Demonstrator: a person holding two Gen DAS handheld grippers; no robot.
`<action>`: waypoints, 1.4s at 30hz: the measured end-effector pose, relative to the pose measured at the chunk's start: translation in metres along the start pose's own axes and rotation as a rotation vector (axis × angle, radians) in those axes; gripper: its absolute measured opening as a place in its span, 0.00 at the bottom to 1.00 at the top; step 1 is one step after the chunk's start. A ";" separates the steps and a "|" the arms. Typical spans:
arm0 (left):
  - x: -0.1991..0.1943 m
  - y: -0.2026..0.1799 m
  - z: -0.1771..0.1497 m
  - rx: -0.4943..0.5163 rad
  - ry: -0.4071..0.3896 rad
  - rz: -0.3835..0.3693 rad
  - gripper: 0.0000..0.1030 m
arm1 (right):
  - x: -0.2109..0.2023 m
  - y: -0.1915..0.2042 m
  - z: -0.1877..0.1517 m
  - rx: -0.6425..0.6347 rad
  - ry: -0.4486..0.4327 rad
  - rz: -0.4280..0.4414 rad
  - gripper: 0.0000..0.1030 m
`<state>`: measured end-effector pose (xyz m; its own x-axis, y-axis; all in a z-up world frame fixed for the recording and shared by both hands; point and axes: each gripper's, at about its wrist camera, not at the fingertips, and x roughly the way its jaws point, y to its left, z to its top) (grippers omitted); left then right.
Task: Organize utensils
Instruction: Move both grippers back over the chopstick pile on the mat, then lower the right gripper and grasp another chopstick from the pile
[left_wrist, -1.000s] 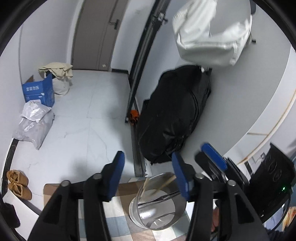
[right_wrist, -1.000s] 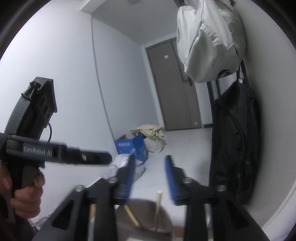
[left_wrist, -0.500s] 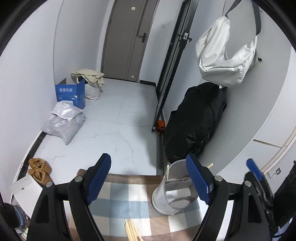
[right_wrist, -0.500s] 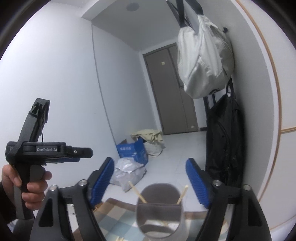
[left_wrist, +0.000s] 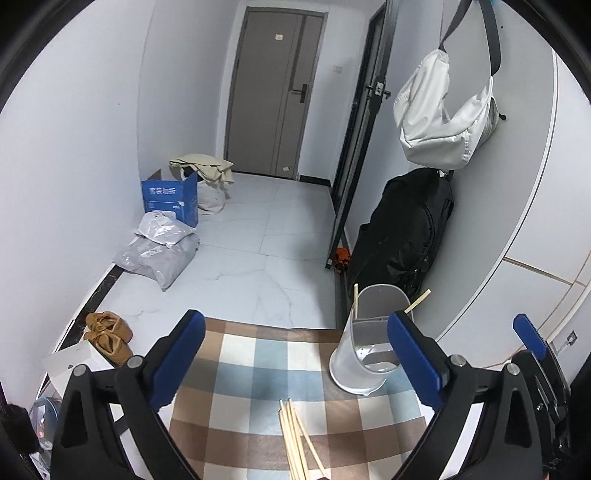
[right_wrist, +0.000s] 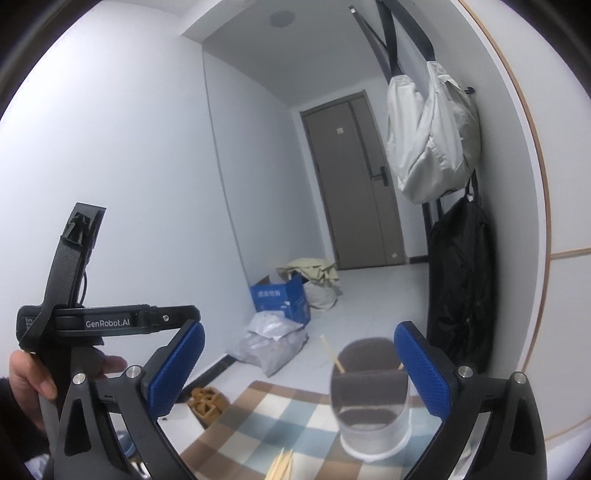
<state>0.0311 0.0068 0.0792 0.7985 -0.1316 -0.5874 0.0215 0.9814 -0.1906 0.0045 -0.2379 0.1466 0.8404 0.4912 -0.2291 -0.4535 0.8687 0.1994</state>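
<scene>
chopsticks (left_wrist: 295, 439) lie loose beside the holder (left_wrist: 367, 343); both grippers (left_wrist: 295, 363) (right_wrist: 299, 363) gape empty, so pinch one stick squarely mid-length.

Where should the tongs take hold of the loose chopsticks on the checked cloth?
Grip the chopsticks across their thin width near the far tips, coming down from above. They lie flat on the checked cloth, bunched and pointing toward the holder, so a side approach has little to pinch. Their near ends run out of frame.

Left claw (left_wrist: 295, 354) spread, empty; chopsticks (left_wrist: 295, 439) on checked cloth (left_wrist: 240, 373).
</scene>
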 end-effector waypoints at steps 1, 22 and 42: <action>-0.002 0.001 -0.003 -0.003 -0.004 0.002 0.97 | -0.002 0.003 -0.003 -0.001 0.007 0.000 1.00; 0.062 0.061 -0.061 -0.026 0.061 0.006 0.98 | 0.035 0.024 -0.090 -0.019 0.348 -0.036 1.00; 0.082 0.126 -0.070 -0.147 0.142 0.110 0.98 | 0.180 0.036 -0.187 -0.217 0.963 -0.045 0.31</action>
<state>0.0573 0.1099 -0.0485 0.6982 -0.0534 -0.7139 -0.1575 0.9613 -0.2259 0.0842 -0.1061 -0.0659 0.3016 0.2157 -0.9287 -0.5524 0.8335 0.0142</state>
